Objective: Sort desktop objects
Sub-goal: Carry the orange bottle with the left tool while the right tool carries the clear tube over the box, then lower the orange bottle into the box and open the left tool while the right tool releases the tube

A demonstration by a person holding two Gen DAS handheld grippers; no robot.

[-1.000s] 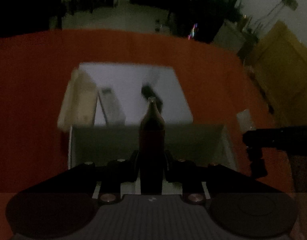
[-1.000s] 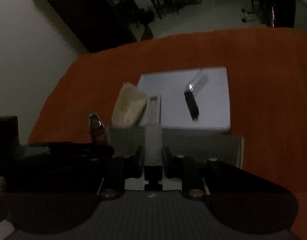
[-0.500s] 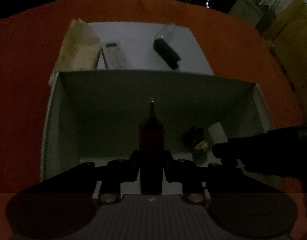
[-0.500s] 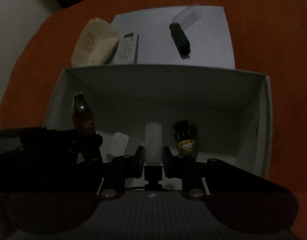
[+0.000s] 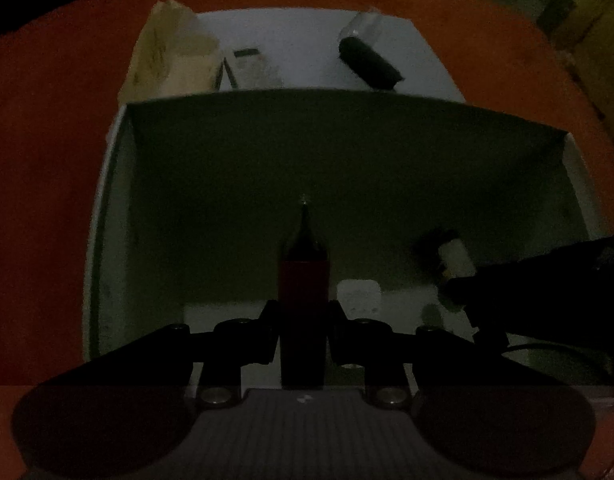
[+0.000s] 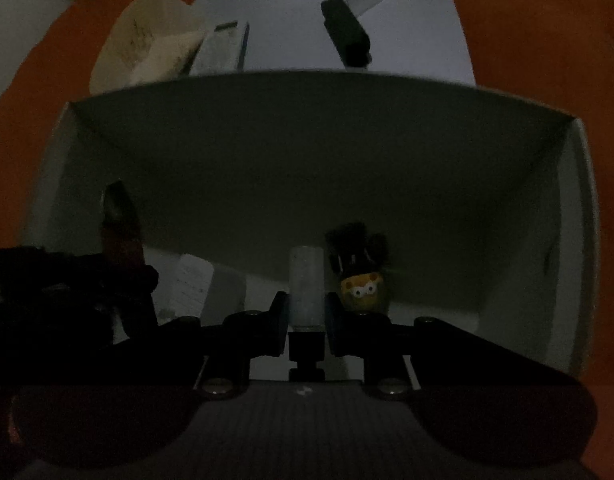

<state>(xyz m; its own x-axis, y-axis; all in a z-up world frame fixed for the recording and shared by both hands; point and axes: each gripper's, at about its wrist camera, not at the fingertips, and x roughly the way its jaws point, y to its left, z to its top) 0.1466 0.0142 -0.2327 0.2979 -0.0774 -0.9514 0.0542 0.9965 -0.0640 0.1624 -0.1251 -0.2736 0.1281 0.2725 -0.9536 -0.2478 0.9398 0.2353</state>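
My left gripper [image 5: 303,312] is shut on a dark bottle with a red label [image 5: 304,276] and holds it low inside the white box [image 5: 111,200]. My right gripper [image 6: 306,308] is shut on a pale frosted cylinder [image 6: 306,280], also inside the box [image 6: 579,208]. The bottle also shows at the left of the right wrist view [image 6: 121,224]. A small yellow figure with dark hair [image 6: 361,280] and a white block [image 6: 193,284] lie on the box floor. The scene is very dim.
Beyond the box, on a white sheet [image 5: 299,40] over the orange tablecloth [image 5: 47,160], lie a crumpled tan bag [image 5: 171,56], a flat grey remote-like item [image 5: 255,68] and a black case with a clear lid [image 5: 369,62].
Both grippers have moved forward and down, from in front of the box into its inside, each still holding its object. The box walls now fill both views.
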